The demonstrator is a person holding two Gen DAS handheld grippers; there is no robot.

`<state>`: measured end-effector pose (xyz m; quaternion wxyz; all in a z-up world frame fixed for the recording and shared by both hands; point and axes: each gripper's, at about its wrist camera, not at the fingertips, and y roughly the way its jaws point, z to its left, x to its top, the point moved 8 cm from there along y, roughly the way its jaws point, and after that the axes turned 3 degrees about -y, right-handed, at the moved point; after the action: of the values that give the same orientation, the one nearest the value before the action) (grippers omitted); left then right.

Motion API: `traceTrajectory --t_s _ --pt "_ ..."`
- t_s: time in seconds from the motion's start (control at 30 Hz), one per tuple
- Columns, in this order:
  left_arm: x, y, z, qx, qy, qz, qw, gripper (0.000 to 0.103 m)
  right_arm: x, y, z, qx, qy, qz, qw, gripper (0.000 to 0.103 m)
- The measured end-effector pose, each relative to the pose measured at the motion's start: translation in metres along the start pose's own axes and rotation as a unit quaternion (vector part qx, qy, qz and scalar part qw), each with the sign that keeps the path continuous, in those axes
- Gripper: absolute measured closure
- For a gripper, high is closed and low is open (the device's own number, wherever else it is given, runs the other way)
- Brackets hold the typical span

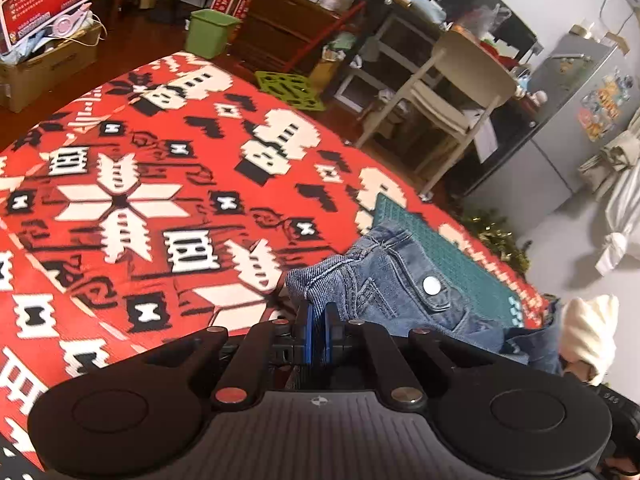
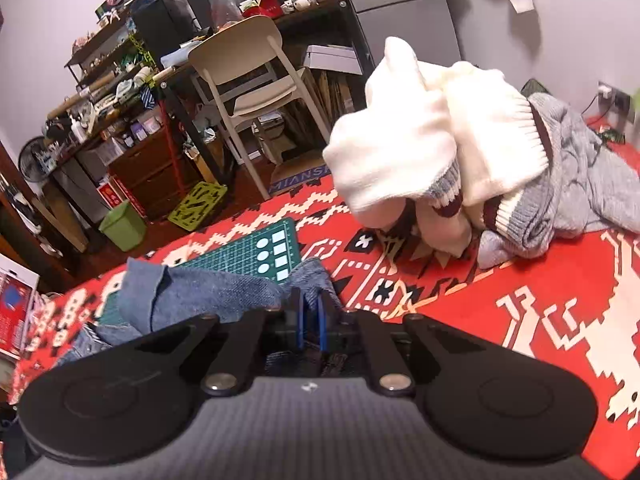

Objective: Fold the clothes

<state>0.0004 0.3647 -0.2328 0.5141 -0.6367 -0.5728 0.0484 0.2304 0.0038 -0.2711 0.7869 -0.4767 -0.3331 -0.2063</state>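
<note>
A pair of blue jeans (image 1: 396,284) lies bunched on the red patterned cloth (image 1: 140,200), partly over a green cutting mat (image 1: 448,252). My left gripper (image 1: 319,312) is shut on a denim edge of the jeans near the waistband, whose metal button (image 1: 432,285) faces up. In the right wrist view the jeans (image 2: 208,292) hang to the left, and my right gripper (image 2: 310,308) is shut on another denim edge. A heap of white and grey knitwear (image 2: 460,148) sits behind it on the red cloth (image 2: 540,280).
Past the cloth's far edge stand a cream chair (image 1: 452,88), a green bin (image 1: 210,32), a lime crate (image 1: 292,90), cluttered shelves (image 2: 120,92) and cardboard boxes (image 1: 44,68). A grey fridge (image 1: 580,100) stands at the right. The green mat (image 2: 256,252) lies by the jeans.
</note>
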Motion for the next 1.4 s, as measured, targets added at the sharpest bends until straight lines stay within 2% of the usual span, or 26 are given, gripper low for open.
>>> traceTrajectory --t_s 0.17,0.27,0.33,0.43,0.5,0.57,0.63,0.73,0.87,0.93,0.97,1.0,1.07,1.27,1.4 --pt "-0.004 -0.013 0.007 -0.023 -0.012 0.005 0.9996 0.093 -0.010 -0.017 -0.008 0.006 0.004 0.004 1.000 0.090" --pt "-0.006 -0.028 0.012 -0.037 -0.018 0.007 0.9991 0.090 -0.018 -0.035 -0.017 0.011 0.013 0.007 1.000 0.079" --pt "-0.009 -0.039 0.012 -0.043 -0.013 0.007 0.9990 0.080 -0.025 -0.048 -0.020 0.016 0.014 0.011 1.000 0.078" --pt "-0.015 -0.053 0.009 -0.052 0.000 0.007 0.9986 0.070 -0.036 -0.066 -0.016 0.021 0.002 0.016 1.000 0.076" --pt "-0.021 -0.062 0.006 -0.060 0.008 0.009 0.9981 0.067 -0.044 -0.077 -0.012 0.026 -0.011 0.019 0.999 0.069" --pt "-0.027 -0.068 0.004 -0.064 0.017 0.012 0.9977 0.063 -0.052 -0.087 -0.007 0.029 -0.026 0.022 0.999 0.066" --pt "-0.035 -0.072 0.003 -0.061 0.030 0.015 0.9976 0.057 -0.059 -0.094 -0.002 0.036 -0.036 0.028 0.998 0.061" --pt "-0.046 -0.069 0.005 -0.052 0.045 0.028 0.9972 0.055 -0.068 -0.101 0.001 0.047 -0.045 0.037 0.997 0.057" --pt "-0.055 -0.056 0.003 -0.044 0.068 0.041 0.9959 0.055 -0.076 -0.106 0.006 0.051 -0.055 0.043 0.996 0.056" --pt "-0.057 -0.049 -0.002 -0.033 0.084 0.039 0.9952 0.059 -0.077 -0.108 0.007 0.054 -0.056 0.045 0.996 0.056" --pt "-0.057 -0.048 -0.004 -0.024 0.092 0.034 0.9949 0.065 -0.078 -0.108 0.008 0.055 -0.057 0.045 0.996 0.056" --pt "-0.056 -0.047 -0.006 -0.012 0.102 0.030 0.9943 0.086 -0.077 -0.109 0.008 0.056 -0.060 0.045 0.996 0.056" --pt "-0.055 -0.049 -0.009 -0.005 0.114 0.020 0.9933 0.090 -0.076 -0.113 0.009 0.056 -0.067 0.042 0.995 0.056" --pt "-0.056 -0.079 -0.032 -0.046 0.169 -0.023 0.9842 0.093 -0.077 -0.121 0.014 0.061 -0.082 0.044 0.994 0.056" --pt "-0.072 -0.094 -0.051 -0.097 0.200 -0.012 0.9750 0.094 -0.077 -0.125 0.019 0.072 -0.078 0.046 0.993 0.056"
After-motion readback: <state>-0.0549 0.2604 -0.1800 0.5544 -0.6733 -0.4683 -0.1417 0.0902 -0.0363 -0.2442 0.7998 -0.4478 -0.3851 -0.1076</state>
